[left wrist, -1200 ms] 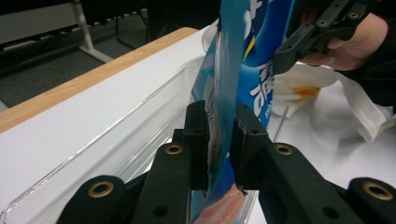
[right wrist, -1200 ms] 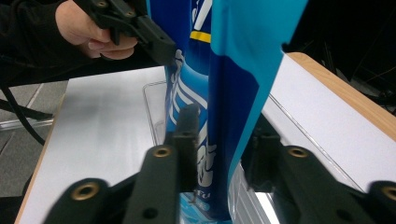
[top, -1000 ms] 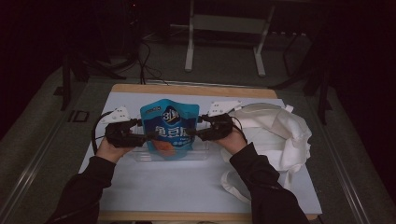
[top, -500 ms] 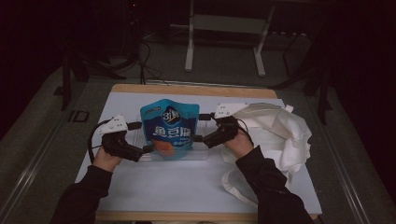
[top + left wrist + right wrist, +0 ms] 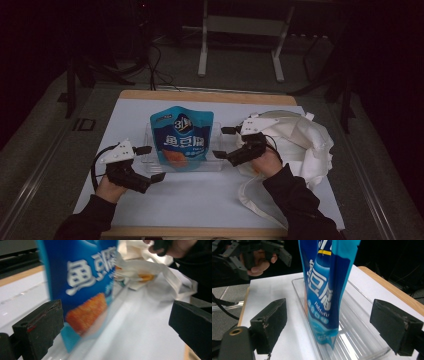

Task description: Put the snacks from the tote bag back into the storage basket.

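While glossy blue snack pouch stands upright in clear ribbed plastic tray mid-desk, left claw and right claw flank it, both spread wide, empty. Crumpled white cloth bag right.

— What's worn on the arms?
— Dark long sleeves. The left gripper and right gripper have black blocky jaws, pale grey three-cornered top plates and trailing black cables
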Available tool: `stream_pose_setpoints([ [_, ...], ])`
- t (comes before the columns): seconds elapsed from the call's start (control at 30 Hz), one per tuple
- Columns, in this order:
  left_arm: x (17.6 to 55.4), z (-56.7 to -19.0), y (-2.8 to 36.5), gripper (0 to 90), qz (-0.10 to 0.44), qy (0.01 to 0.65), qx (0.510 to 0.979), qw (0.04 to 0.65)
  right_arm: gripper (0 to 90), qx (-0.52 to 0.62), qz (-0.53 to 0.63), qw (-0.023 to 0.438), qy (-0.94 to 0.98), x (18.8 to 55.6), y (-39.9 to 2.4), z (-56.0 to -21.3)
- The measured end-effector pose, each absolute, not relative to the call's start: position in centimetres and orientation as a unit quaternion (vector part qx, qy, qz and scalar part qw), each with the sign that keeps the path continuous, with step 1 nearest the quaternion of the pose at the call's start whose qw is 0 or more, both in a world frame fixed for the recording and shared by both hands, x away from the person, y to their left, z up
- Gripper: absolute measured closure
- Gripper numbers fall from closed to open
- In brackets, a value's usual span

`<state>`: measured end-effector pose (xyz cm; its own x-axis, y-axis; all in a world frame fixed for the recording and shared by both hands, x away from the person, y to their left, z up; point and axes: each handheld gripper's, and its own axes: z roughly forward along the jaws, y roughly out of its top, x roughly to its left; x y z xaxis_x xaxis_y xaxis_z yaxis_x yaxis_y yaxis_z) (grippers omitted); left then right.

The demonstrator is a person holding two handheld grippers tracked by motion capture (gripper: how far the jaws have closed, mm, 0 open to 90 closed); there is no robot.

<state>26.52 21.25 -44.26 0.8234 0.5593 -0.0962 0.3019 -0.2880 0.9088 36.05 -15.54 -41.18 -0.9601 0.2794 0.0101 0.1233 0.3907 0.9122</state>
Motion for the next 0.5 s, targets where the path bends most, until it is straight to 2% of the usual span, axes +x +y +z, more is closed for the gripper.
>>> stream_pose_setpoints([
  [0.23, 25.2, -44.7, 20.7, 0.1, 0.115, 0.261, 0.793, 0.539, 14.3, 0.126, 0.536, 0.075, 0.831, 35.3, -16.7, -41.5],
  [0.5, 23.8, -44.5, 18.4, 0.0, 0.090, 0.226, 0.796, 0.554, 14.6, 0.128, 0.530, 0.083, 0.834, 33.1, -19.6, -42.1],
])
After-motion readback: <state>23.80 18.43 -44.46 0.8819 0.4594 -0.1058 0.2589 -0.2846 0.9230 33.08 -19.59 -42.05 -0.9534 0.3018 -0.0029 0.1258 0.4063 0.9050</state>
